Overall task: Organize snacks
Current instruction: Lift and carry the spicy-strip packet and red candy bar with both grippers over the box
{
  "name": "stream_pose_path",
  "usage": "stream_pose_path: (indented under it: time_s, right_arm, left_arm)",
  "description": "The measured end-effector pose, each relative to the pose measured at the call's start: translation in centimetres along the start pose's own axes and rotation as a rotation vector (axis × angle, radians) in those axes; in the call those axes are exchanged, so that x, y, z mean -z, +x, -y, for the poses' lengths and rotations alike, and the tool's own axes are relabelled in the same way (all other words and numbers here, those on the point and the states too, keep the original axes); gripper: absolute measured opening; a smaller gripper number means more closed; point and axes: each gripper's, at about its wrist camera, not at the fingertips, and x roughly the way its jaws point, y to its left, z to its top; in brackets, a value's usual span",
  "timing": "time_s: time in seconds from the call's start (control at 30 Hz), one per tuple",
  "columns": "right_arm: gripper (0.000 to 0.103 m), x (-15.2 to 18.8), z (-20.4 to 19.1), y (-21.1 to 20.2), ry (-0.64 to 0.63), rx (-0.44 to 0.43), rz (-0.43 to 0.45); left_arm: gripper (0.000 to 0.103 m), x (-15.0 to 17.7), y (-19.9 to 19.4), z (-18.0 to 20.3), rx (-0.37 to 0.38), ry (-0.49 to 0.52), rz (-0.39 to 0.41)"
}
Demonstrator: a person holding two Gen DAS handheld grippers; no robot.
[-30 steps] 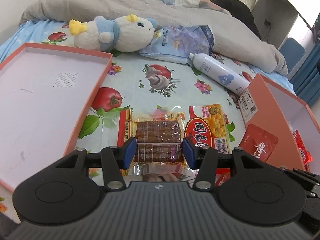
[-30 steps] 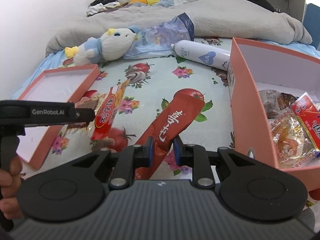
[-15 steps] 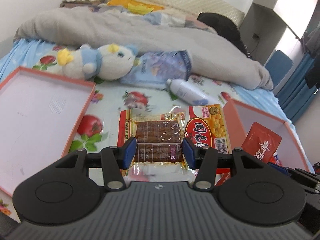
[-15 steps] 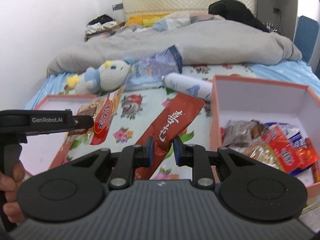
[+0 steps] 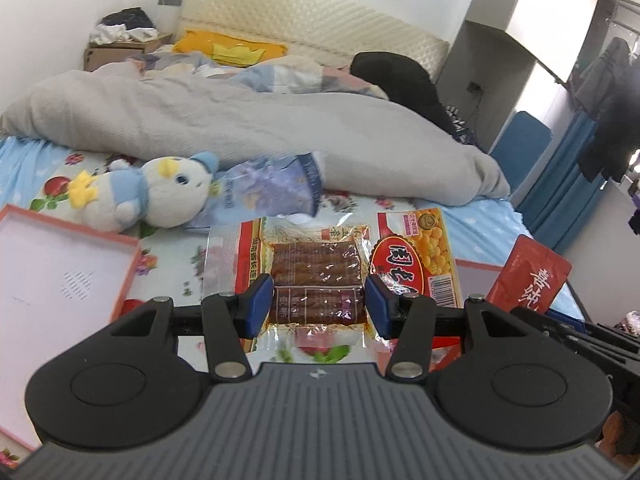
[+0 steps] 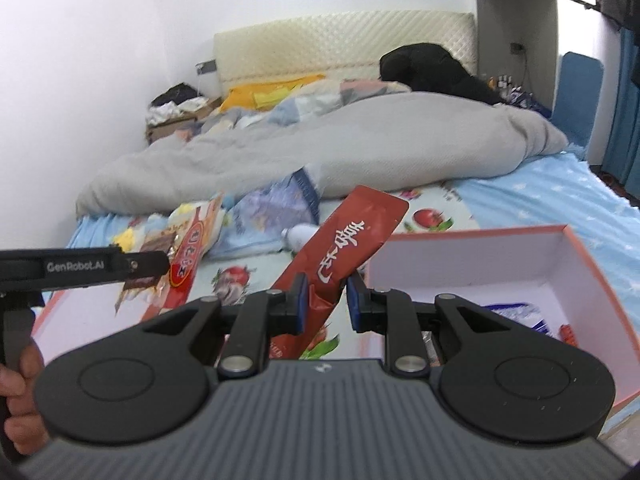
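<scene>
My left gripper (image 5: 318, 306) is shut on a clear packet of brown strips (image 5: 316, 276), held up above the bed. A red-and-yellow snack packet (image 5: 416, 256) hangs with it, beside the right-hand finger. In the right wrist view the same pair (image 6: 184, 260) shows at the tip of the left gripper (image 6: 156, 266). My right gripper (image 6: 326, 300) is shut on a long red packet with white characters (image 6: 344, 244), also seen at the right of the left wrist view (image 5: 528, 276). Below it stands the salmon-pink box (image 6: 580, 276) with several packets inside.
The box's lid (image 5: 60, 280) lies open side up at the left on the fruit-print sheet. A plush toy (image 5: 148, 196), a pale blue bag (image 5: 272, 192) and a white bottle (image 6: 300, 234) lie before the grey duvet (image 5: 240, 128). A person's hand (image 6: 20, 380) grips the left handle.
Both grippers have risen off the bed with their packets still held. The bed, lid and box now sit lower and farther away, and more of the room's walls show.
</scene>
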Motion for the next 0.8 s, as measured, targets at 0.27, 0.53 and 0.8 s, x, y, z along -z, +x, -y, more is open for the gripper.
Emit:
stream_pose_path:
  time_s: [0.27,0.53,0.8]
  right_arm:
    - [0.024,-3.1,3.4,-1.2,0.025,0.059,0.063]
    - [0.024,-4.6,7.1,-1.6,0.057,0.117,0.091]
    - [0.024,-3.9,10.9,-0.8,0.101,0.178,0.066]
  left_arm:
    - [0.056,-2.8,0.5,4.7,0.078,0.028,0.028]
    - [0.056,-4.4,2.3,9.2,0.139,0.065,0.031]
    - [0.056,-3.3,6.2,13.4,0.187,0.113,-0.038]
